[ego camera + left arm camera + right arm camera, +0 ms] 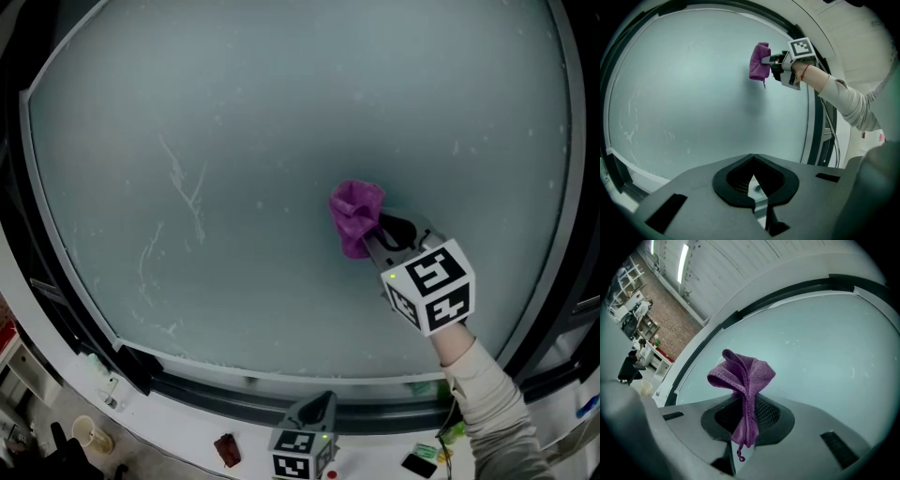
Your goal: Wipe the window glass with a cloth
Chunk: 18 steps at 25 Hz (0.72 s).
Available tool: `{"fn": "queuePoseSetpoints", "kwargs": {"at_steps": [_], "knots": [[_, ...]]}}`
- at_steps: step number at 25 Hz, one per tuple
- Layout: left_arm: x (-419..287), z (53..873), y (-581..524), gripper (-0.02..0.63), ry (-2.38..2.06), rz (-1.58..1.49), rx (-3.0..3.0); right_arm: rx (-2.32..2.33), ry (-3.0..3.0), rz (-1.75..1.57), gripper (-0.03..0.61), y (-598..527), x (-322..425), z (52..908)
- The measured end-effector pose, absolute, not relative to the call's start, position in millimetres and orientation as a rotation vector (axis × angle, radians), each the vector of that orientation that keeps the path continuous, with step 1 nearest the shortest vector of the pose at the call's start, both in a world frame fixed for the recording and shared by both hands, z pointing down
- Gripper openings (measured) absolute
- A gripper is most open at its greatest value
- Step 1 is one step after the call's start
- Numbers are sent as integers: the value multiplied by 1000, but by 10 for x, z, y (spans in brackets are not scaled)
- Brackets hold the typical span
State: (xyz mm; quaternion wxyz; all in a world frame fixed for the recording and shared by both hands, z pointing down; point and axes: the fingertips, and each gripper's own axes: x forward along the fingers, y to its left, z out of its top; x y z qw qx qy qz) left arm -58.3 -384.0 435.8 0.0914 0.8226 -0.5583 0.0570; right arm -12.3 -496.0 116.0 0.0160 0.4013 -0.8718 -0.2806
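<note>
The right gripper [373, 236] has its fingers clamped on the purple cloth [355, 216], held against the window glass [281, 103] right of its centre. Streaks [187, 192] on the glass's left half suggest much wiping remains. The left gripper [316, 410], fingers together and empty, hangs below the glass.

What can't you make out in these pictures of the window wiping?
- Head view: whether the purple cloth touches the window glass; its bunched folds hide the contact.
- Head view: the left tongs are cut off by the bottom edge.
- Head view: the brown thing below the window is too small to name.
- Right gripper view: the dark figure at far left is too small.
</note>
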Motion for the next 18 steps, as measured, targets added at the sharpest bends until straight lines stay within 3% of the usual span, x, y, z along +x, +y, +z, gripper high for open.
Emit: {"fn": "queuePoseSetpoints", "kwargs": {"at_steps": [18], "knots": [[-516, 4302, -3905, 5, -1711, 163, 2388, 1257, -2641, -921, 54, -5258, -173, 952]]}}
